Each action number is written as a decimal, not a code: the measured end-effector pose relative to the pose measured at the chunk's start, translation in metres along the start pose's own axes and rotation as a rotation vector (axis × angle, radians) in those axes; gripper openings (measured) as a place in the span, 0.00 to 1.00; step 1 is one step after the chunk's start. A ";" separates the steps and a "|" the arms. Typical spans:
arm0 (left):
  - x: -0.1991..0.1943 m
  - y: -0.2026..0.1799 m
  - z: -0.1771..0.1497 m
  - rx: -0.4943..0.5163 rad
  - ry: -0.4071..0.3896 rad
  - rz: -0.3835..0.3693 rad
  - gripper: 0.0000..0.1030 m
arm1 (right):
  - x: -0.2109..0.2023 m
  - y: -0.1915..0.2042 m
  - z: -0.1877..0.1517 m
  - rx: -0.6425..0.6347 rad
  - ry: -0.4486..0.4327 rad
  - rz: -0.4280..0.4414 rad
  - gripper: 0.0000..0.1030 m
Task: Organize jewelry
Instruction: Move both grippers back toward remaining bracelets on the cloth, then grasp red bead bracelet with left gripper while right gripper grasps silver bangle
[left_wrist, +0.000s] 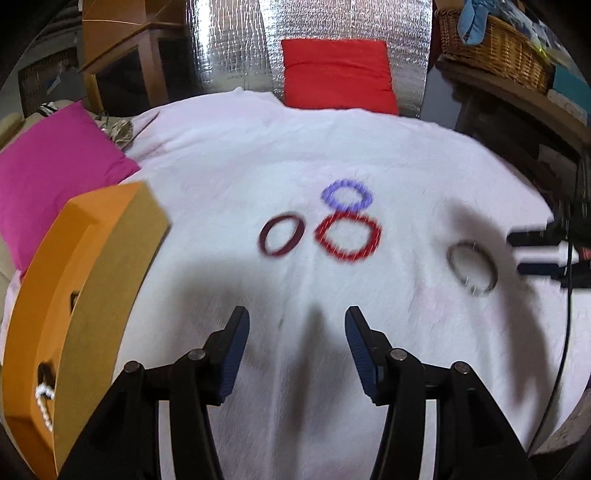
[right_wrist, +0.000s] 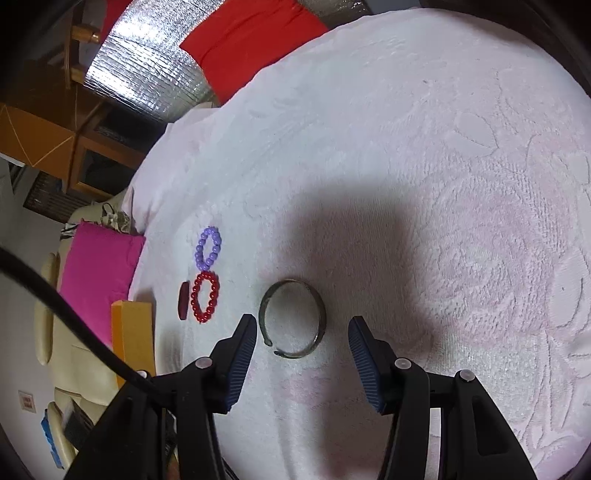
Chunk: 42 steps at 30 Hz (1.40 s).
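Four bracelets lay flat on the white towel: one metal bangle, its open gap facing the right tool, which stood wide and empty with the bangle between its fingertips, and well left of the bangle one purple beaded bracelet, one red beaded bracelet and one dark red bangle. The left tool was also wide and empty, its view blurred. The orange box farther left was cut off, one pearl strand spilling from its hole.

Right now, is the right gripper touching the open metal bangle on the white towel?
Apart. The right wrist view shows white towel between both fingertips of the right gripper and the metal bangle.
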<state>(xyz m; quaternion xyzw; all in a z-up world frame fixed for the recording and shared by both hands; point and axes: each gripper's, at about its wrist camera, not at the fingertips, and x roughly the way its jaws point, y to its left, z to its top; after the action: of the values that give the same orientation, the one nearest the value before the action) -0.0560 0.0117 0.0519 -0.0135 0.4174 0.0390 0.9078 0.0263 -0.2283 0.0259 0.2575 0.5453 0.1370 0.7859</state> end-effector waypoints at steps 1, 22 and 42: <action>0.002 -0.002 0.005 -0.005 -0.006 -0.013 0.61 | 0.001 -0.002 0.000 0.007 0.005 0.002 0.54; 0.076 -0.029 0.038 0.071 0.065 -0.130 0.49 | 0.017 -0.002 0.009 0.032 0.015 -0.008 0.54; 0.038 -0.030 0.009 0.114 0.114 -0.289 0.19 | 0.026 0.005 -0.001 -0.001 0.028 -0.048 0.55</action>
<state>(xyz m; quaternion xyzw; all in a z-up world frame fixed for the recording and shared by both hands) -0.0220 -0.0156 0.0293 -0.0242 0.4634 -0.1166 0.8781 0.0354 -0.2105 0.0081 0.2420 0.5623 0.1218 0.7813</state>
